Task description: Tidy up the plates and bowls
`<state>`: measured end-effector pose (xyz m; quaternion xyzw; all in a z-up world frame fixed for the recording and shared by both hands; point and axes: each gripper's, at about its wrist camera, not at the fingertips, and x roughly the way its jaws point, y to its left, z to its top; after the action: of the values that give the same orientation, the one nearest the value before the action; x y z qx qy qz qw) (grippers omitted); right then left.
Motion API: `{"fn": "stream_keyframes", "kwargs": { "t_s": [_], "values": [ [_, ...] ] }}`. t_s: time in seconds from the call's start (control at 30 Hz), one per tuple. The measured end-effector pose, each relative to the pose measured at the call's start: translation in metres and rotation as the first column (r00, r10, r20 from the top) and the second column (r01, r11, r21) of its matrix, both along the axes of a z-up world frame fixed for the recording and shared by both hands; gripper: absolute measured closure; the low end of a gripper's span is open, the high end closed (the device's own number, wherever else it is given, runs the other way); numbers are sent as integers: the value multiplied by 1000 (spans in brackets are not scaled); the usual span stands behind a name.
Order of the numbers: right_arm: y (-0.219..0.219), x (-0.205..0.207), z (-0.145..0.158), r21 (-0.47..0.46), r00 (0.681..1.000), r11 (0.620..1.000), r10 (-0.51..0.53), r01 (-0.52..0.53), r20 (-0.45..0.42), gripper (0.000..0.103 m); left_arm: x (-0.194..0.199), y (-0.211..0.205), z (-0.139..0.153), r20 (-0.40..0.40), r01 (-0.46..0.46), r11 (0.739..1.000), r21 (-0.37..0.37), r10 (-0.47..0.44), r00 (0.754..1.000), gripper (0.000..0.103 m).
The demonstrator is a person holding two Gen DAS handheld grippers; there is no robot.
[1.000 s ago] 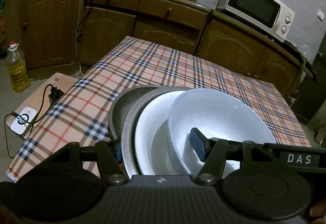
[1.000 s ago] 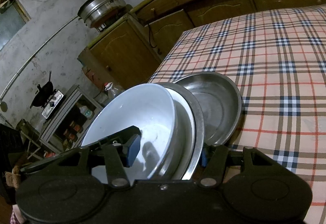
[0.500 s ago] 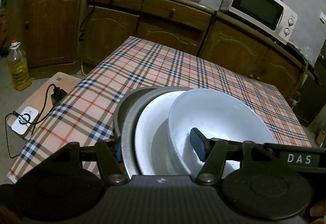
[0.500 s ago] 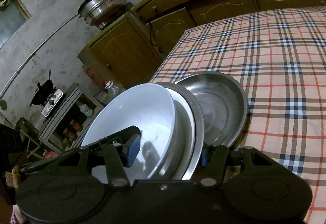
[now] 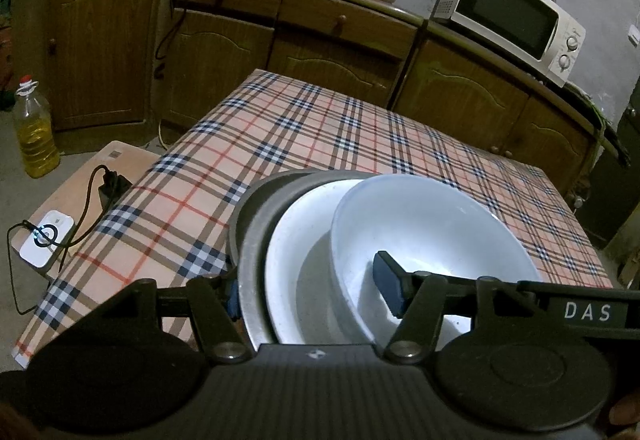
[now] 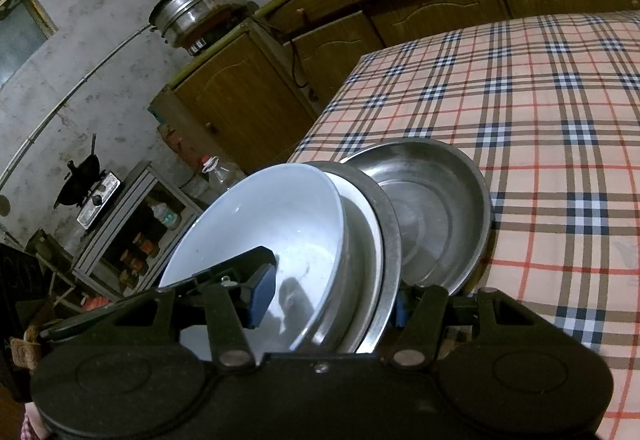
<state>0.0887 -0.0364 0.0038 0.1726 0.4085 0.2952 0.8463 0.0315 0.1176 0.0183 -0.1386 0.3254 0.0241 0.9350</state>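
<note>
A nested stack is held over the near edge of the plaid-clothed table (image 5: 304, 135): a white round bowl (image 5: 432, 224) inside a white plate (image 5: 296, 260) inside a steel dish (image 6: 390, 240), with a second steel pan (image 6: 436, 207) behind. The left gripper (image 5: 310, 288) and right gripper (image 6: 332, 292) are each clamped across the stack's rims. The stack's lower part is hidden by gripper bodies. Wooden cabinets (image 5: 224, 39), a white microwave (image 5: 512, 15) and an oil bottle (image 5: 34, 131) are seen beyond.
</note>
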Motion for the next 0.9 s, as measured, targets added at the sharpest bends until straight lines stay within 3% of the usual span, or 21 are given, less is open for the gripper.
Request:
{"fn": "stream_keyframes", "kwargs": {
  "t_s": [0.9],
  "values": [
    [12, 18, -12, -12, 1000, 1000, -16, 16, -9, 33, 13, 10, -8, -9, 10, 1000, -8, -10, 1000, 41]
  ]
}}
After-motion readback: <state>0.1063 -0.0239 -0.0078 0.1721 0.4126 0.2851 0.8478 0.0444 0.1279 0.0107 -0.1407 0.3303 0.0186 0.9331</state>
